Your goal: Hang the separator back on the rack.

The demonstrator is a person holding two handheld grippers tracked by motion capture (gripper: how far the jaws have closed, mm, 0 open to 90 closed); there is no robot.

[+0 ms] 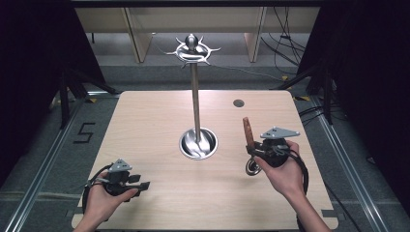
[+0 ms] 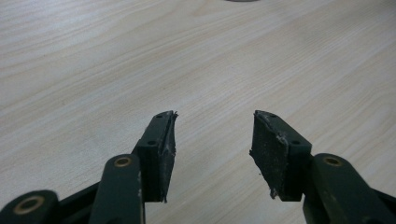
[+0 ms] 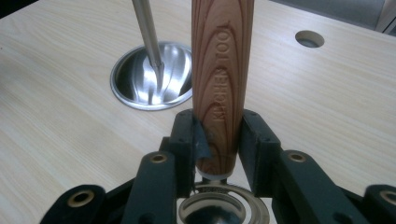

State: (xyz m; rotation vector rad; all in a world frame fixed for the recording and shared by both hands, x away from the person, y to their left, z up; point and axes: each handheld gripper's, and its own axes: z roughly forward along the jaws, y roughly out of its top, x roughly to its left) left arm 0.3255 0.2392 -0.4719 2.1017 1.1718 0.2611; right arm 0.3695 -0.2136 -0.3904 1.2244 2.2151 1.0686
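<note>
The right claw (image 3: pixel 218 140) is pinched on the wooden handle of a kitchen tool (image 3: pixel 222 70), held near upright with its metal head below the jaws, over the worktop (image 1: pixel 145 135) right of the stand (image 1: pixel 196 96). The left claw (image 2: pixel 212 144) is spread and holds nothing, low over bare wood at the near left. A carrying step seems in hand: the tool is judged bound for the stand's hooks (image 1: pixel 193 48). A lift and a turn would be called for next, handle end raised to the top ring.
</note>
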